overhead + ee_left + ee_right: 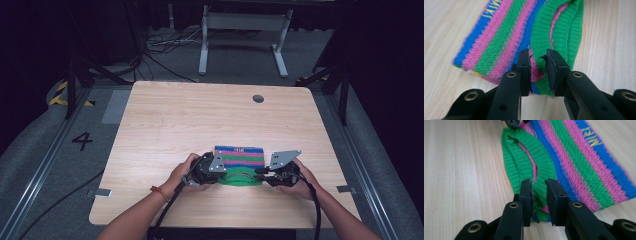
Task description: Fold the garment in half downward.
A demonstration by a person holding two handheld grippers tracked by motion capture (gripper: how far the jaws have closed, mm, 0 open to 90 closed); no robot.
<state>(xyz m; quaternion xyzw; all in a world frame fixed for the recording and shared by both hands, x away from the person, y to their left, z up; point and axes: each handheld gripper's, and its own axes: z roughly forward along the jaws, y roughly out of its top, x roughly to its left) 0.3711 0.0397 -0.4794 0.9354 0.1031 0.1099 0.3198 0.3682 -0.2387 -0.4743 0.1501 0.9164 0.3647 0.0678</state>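
On table (165,115): one knit bag (239,156) (striped)

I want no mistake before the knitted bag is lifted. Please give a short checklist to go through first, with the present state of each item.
1. Bag lies flat on the table: ok.
2. Left tongs are at the bag's near edge, jaws apart with green knit between them: ok.
3. Right tongs are at the same edge on the other side, jaws apart over the green knit: ok.
4. Either pair has closed on the fabric: not ok, a gap shows between both pairs of jaws.
5. Each pair would take one layer of the opening and not both: cannot tell.
6. Both hands hold level with each other: ok.
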